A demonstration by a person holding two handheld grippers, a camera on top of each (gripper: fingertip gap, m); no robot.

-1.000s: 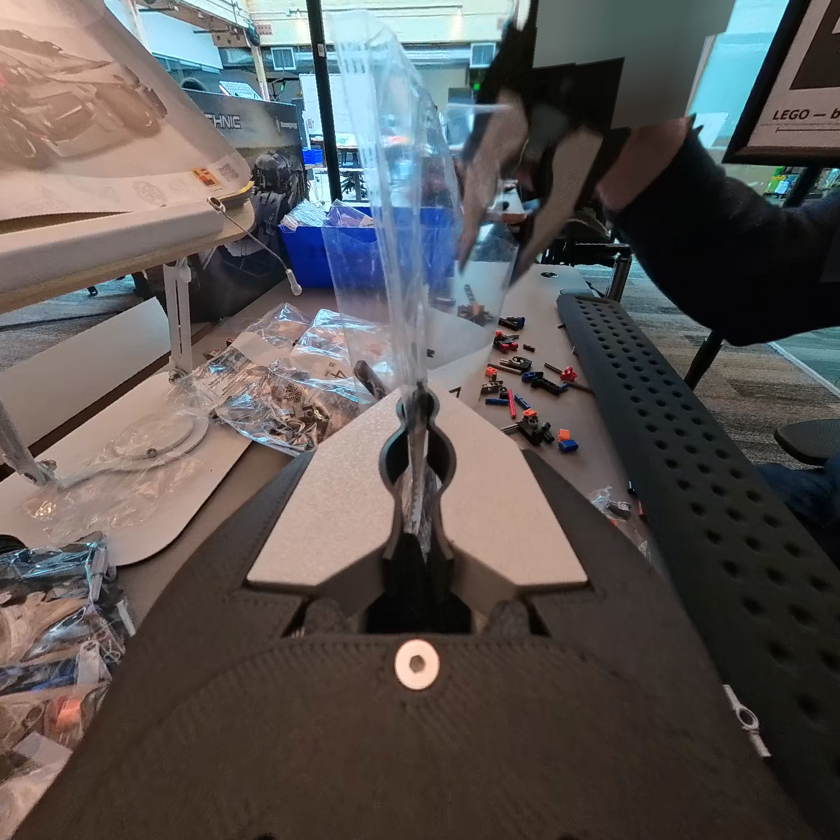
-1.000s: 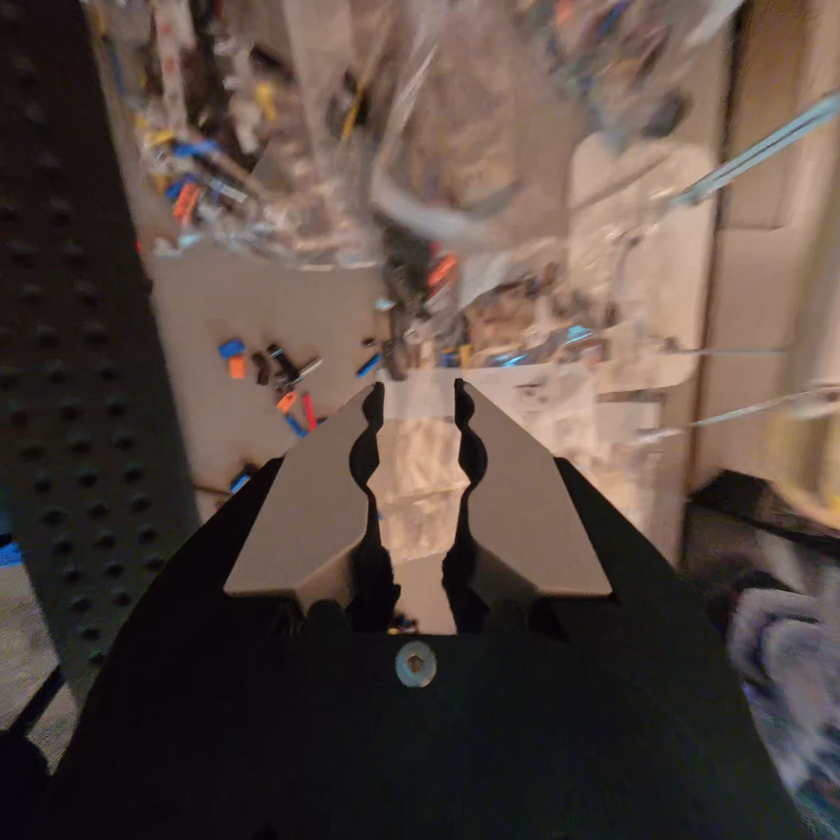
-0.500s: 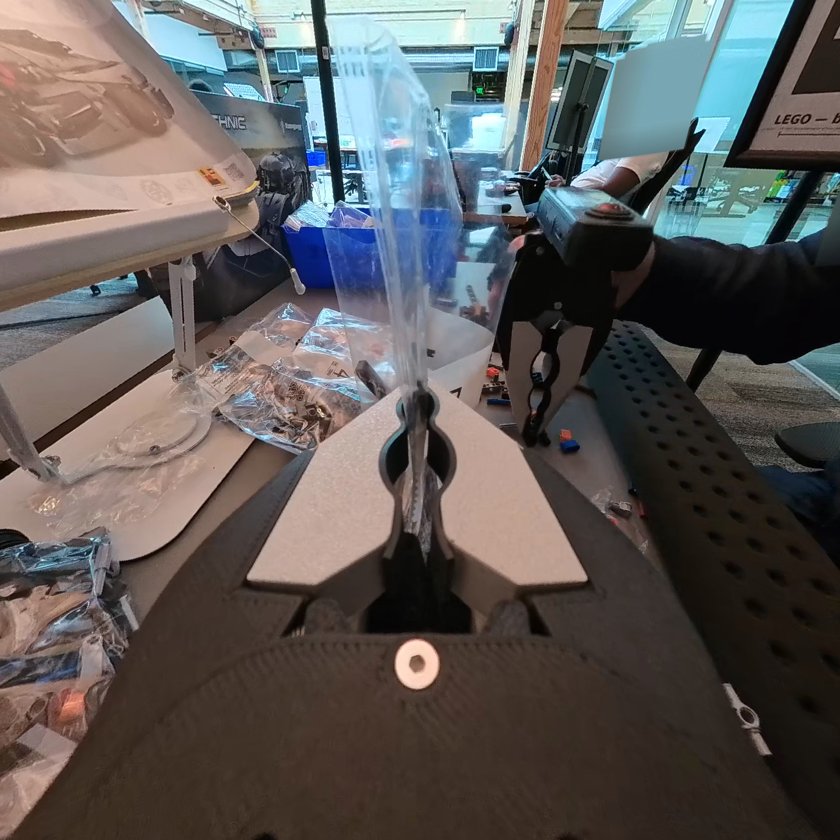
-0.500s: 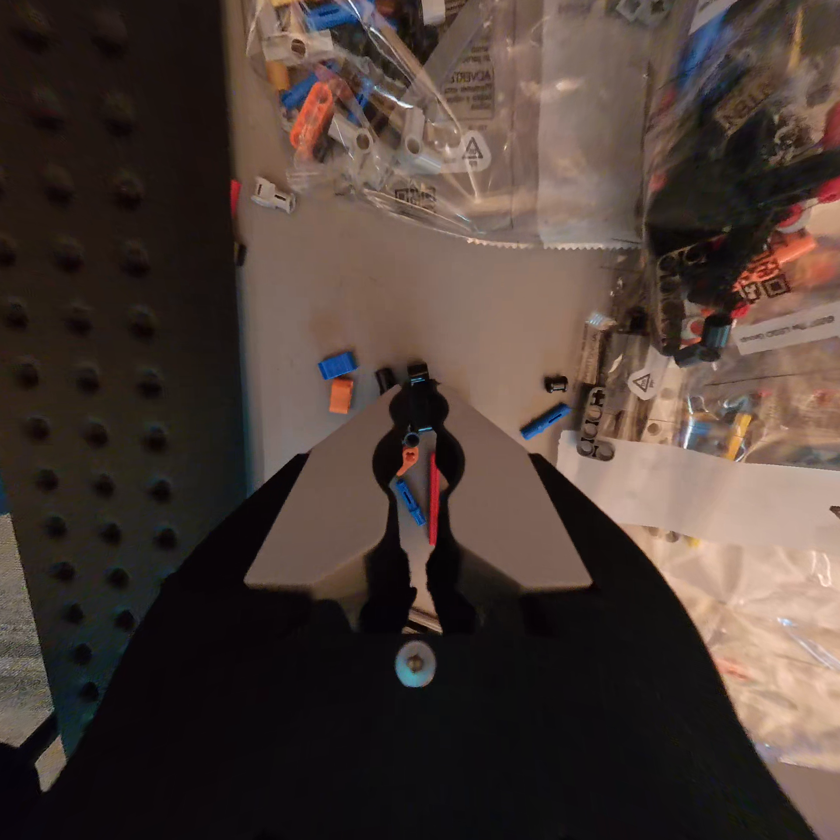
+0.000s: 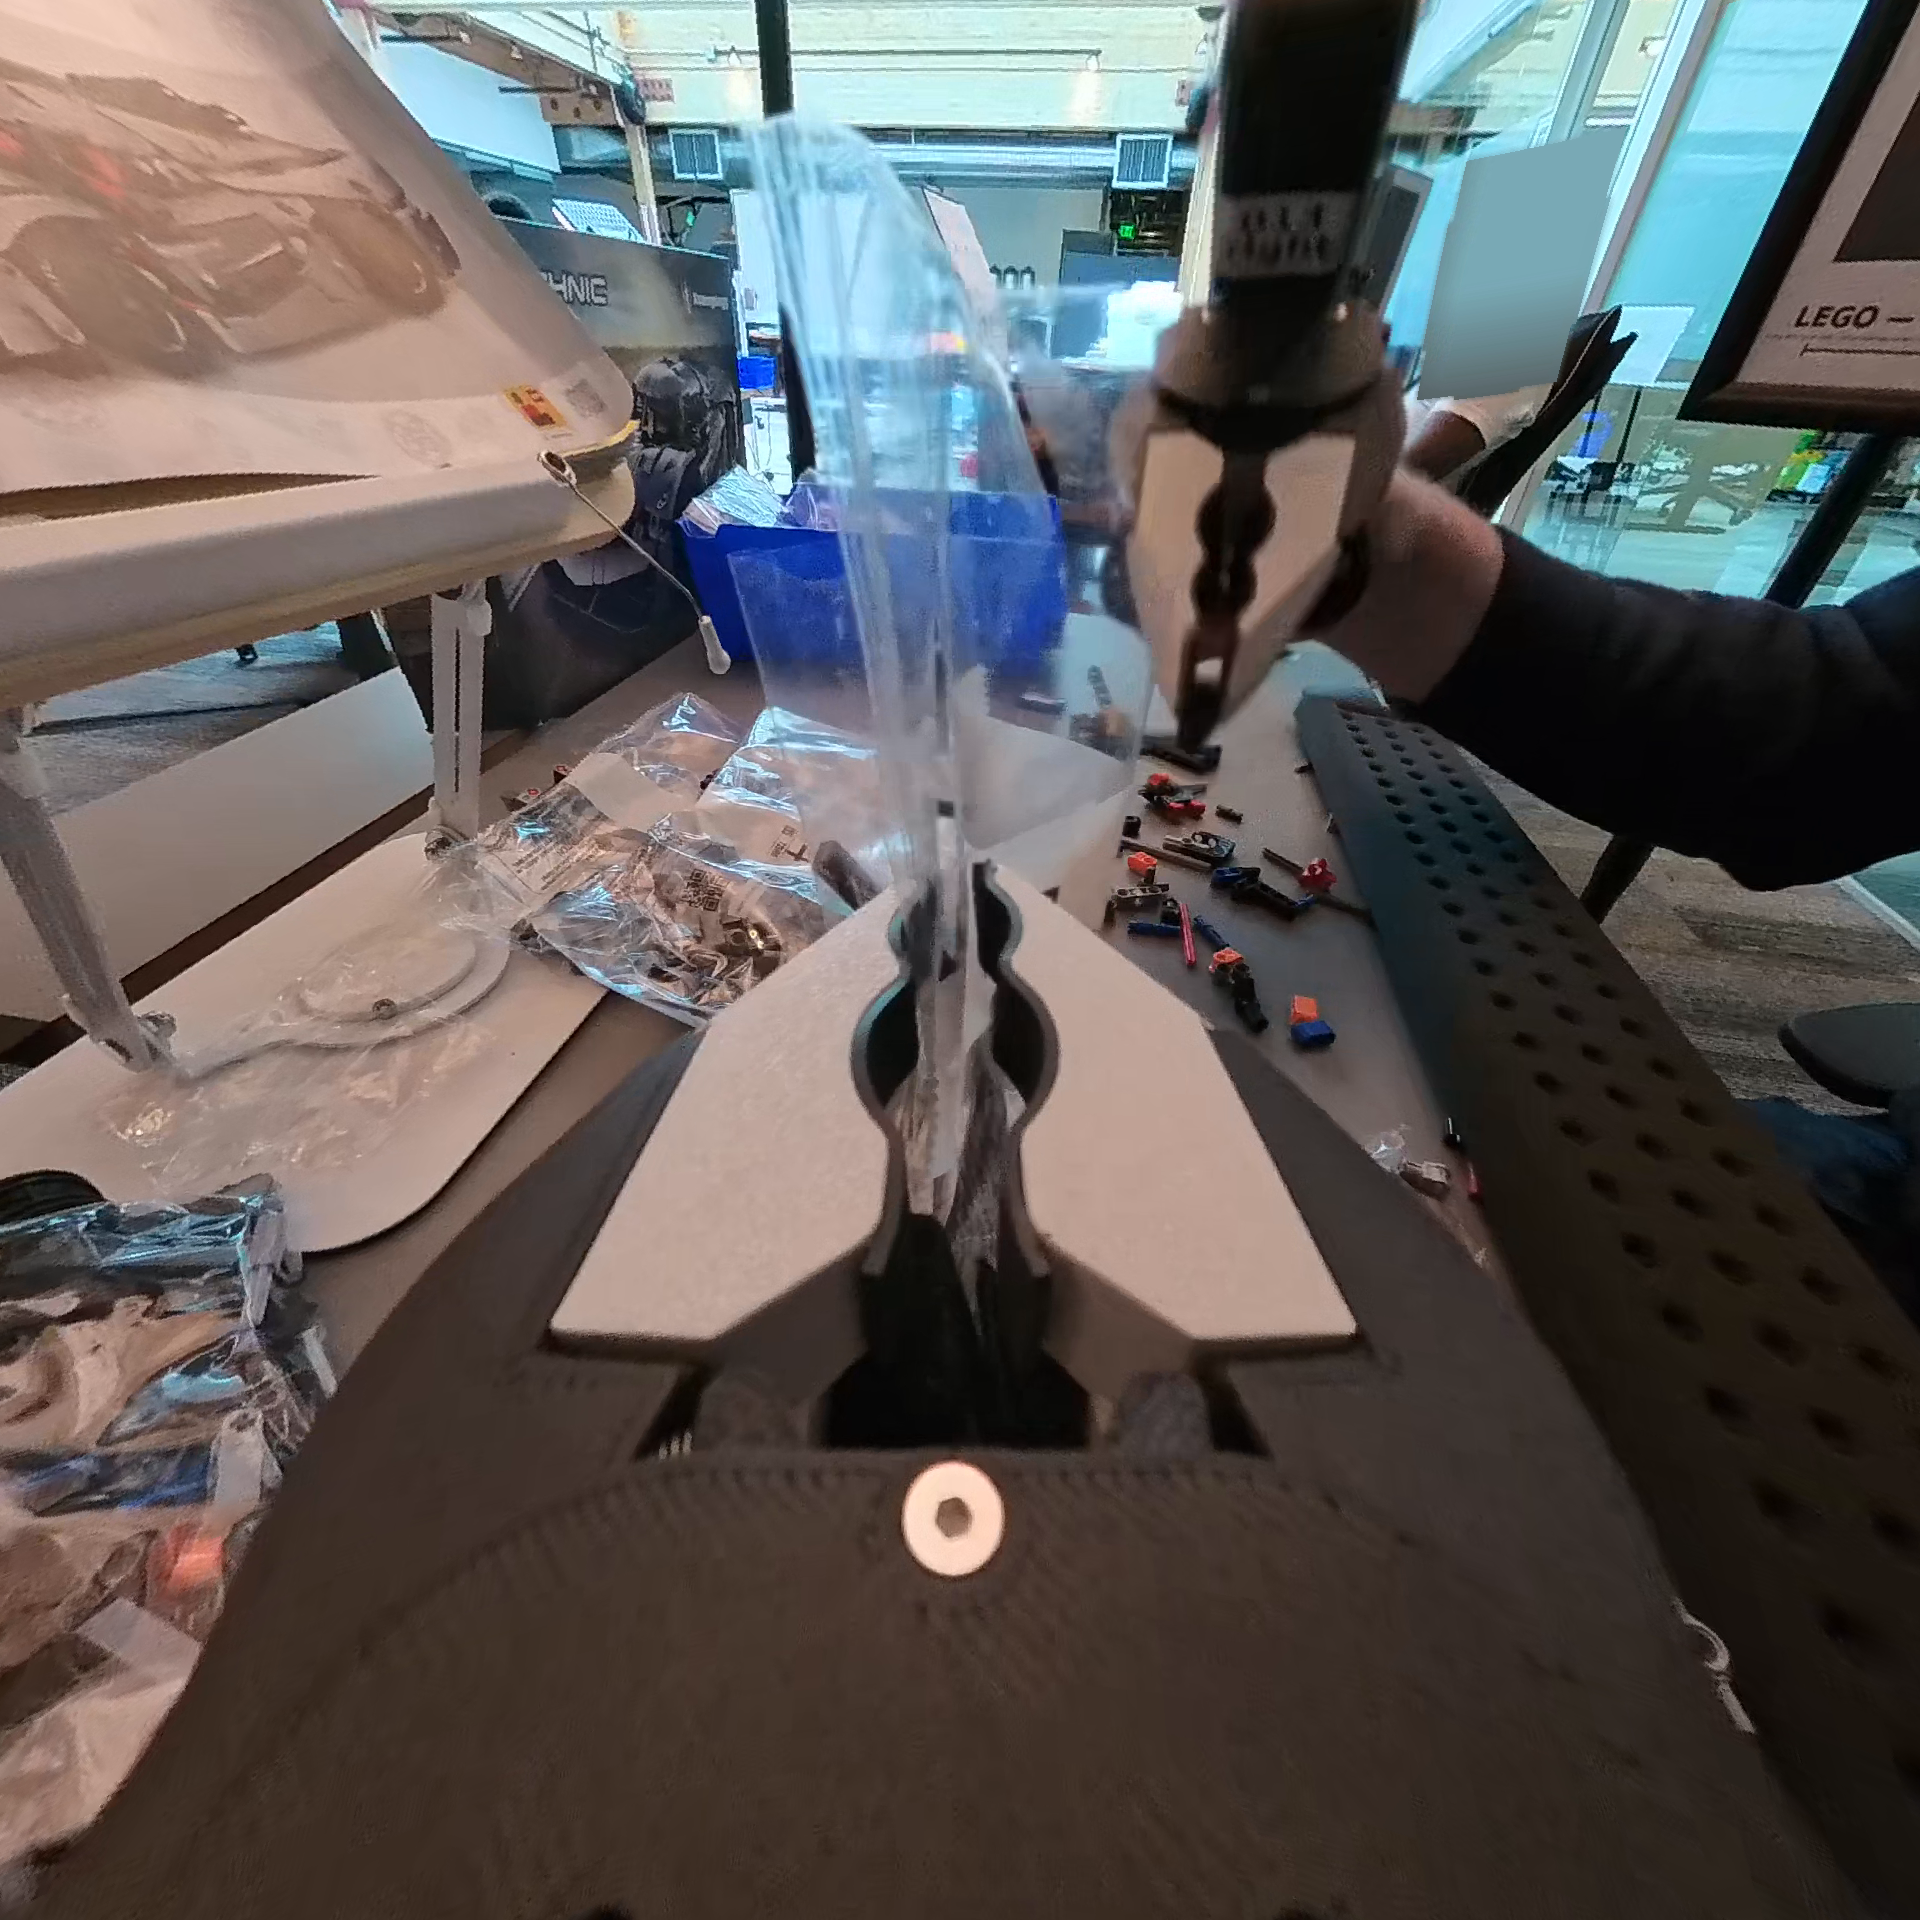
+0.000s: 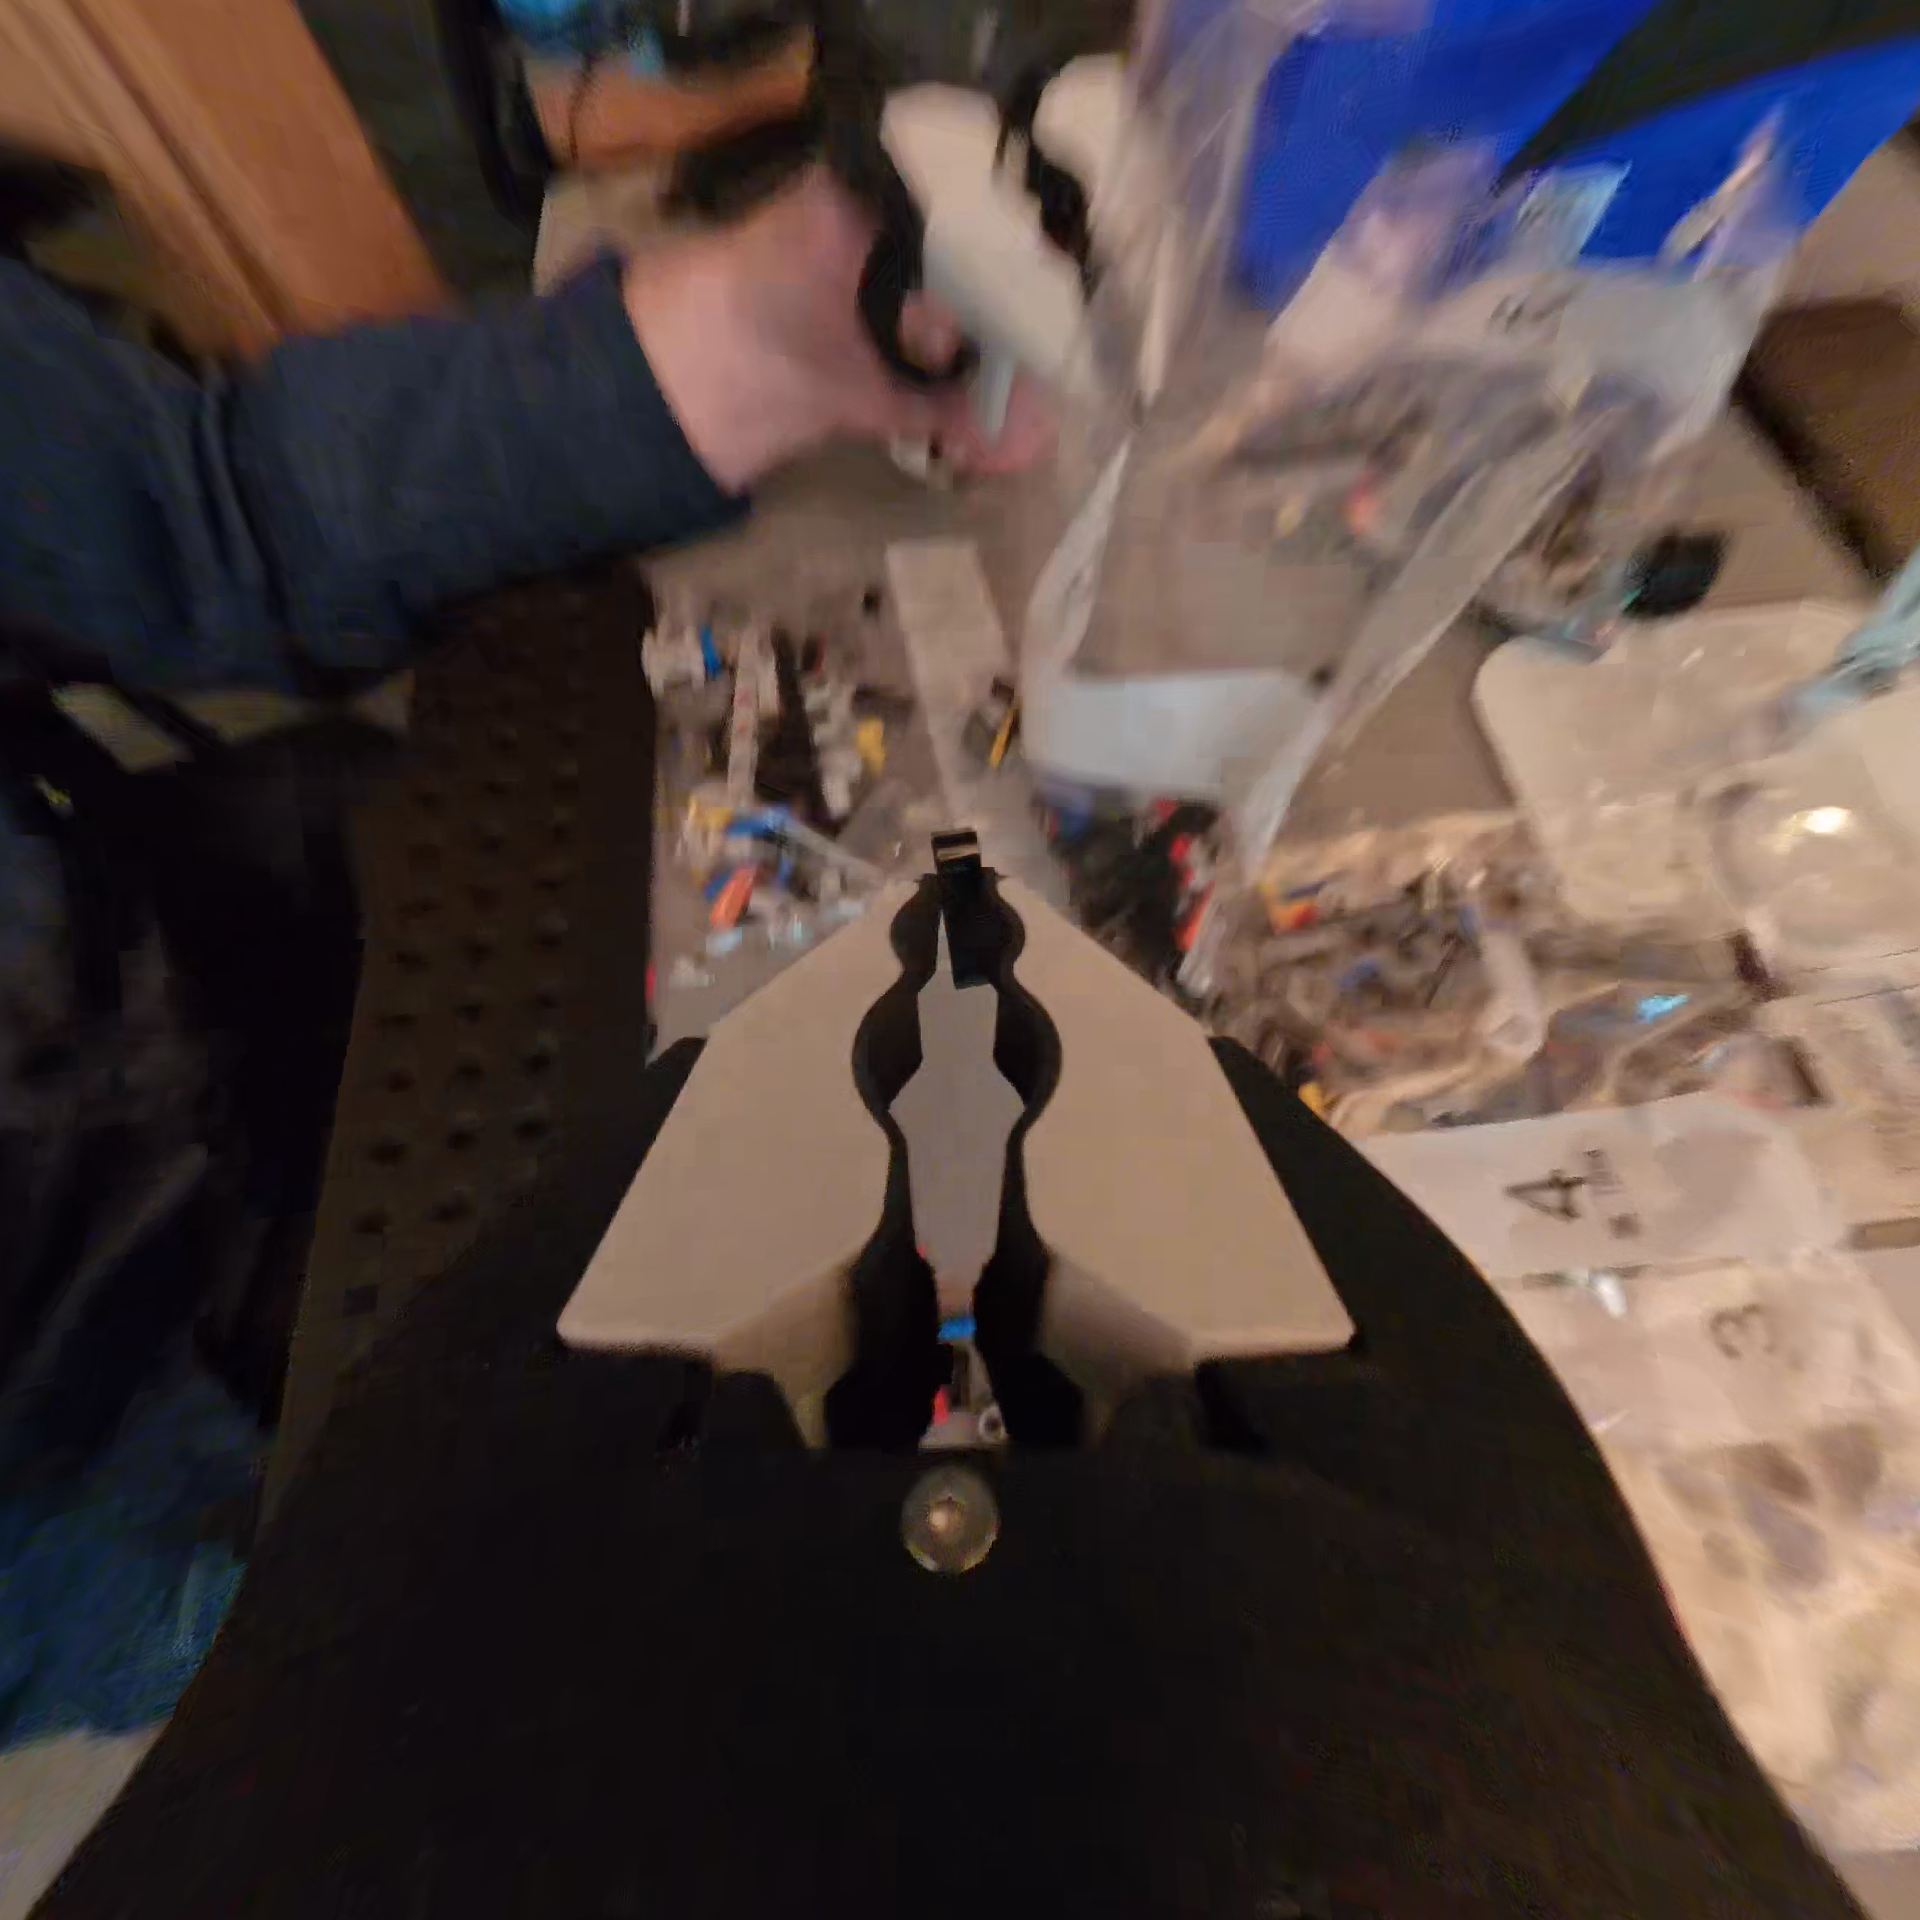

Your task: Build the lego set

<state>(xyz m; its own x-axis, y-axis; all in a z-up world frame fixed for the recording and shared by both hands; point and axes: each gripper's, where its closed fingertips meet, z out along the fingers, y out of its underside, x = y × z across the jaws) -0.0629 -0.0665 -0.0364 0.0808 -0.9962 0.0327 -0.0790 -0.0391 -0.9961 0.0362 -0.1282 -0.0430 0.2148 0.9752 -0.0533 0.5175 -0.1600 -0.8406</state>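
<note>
- Two grey-fingered grippers work over a grey tabletop (image 5: pixel 1320 977) in a glass-walled room, with a blue plastic bin (image 5: pixel 790 613) at the table's far edge.
- At the left, a white tilted stand (image 5: pixel 312 561) carries an open instruction booklet (image 5: pixel 229 281); its flat base rests on the table.
- Clear sealed bags of small parts (image 5: pixel 665 883) lie just right of that base, and more lie at the near left edge.
- The left gripper (image 5: pixel 951 904) is closed to a thin slit on a tall clear empty plastic bag (image 5: pixel 894 499) — the film stands upright out of the tips.
- Right of the bag, loose small black, blue, red and orange lego pieces (image 5: pixel 1216 914) are scattered on the bare table.
- Above them the right gripper (image 5: pixel 1195 717) points down, nearly closed on a small black lego piece (image 5: pixel 1179 750) at its very tips, lifted just above the table.
- In the right wrist view — badly blurred — that black piece (image 6: pixel 958 914) sticks out past the gripper's tips (image 6: pixel 956 904).
- A dark perforated chair back (image 5: pixel 1621 1091) runs along the table's right side, and a dark blue sleeve (image 5: pixel 1704 717) reaches over it.
</note>
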